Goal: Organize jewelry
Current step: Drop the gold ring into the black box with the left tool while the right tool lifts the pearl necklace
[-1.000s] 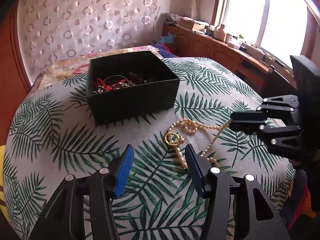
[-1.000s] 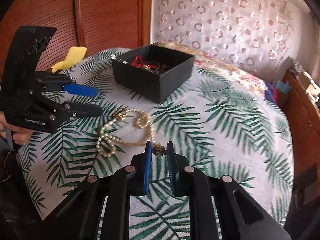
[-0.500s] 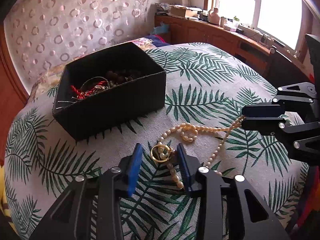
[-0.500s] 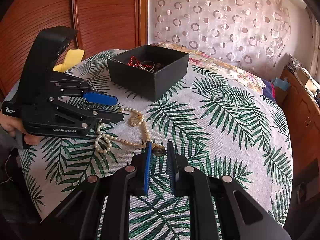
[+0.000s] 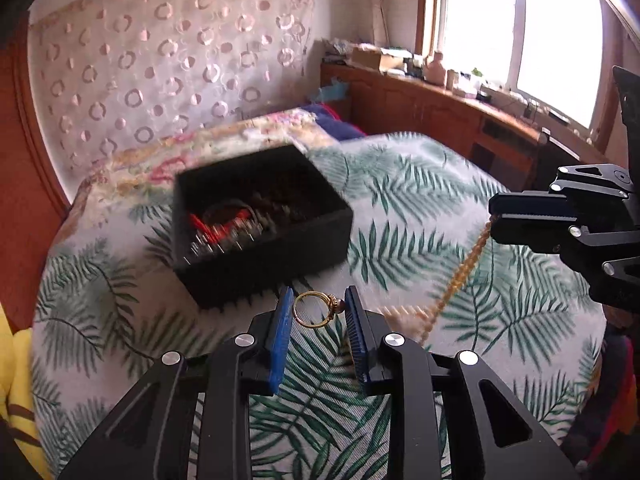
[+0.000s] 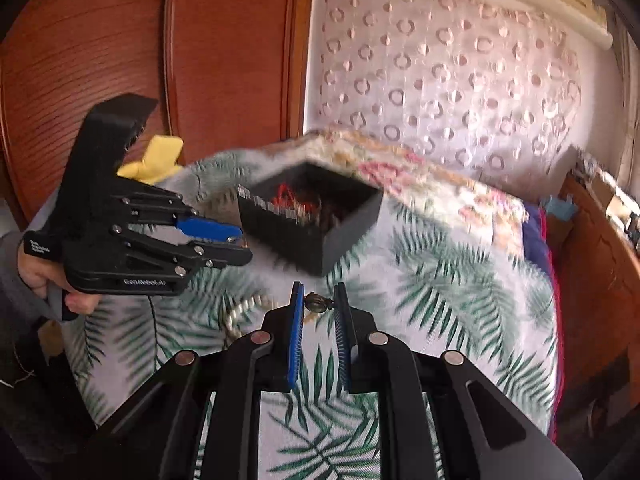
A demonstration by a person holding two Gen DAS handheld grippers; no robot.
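My left gripper is shut on a gold ring at one end of the pearl necklace and holds it above the cloth. My right gripper is shut on the necklace's clasp. The bead strand hangs in a sag between the two grippers, its low loop near the cloth. The open black box holding red cord and dark beads stands just beyond both grippers; it also shows in the right wrist view. The right gripper shows at the right in the left wrist view, the left gripper at the left in the right wrist view.
A round table with a green palm-leaf cloth bears everything. A flowered bed and a patterned curtain lie behind. A wooden sideboard runs under the window at the right. A yellow cloth lies at the far left.
My left gripper closed on the gold ring and lifted it. Both grippers rose, pulling the necklace off the cloth, and moved toward the black box.
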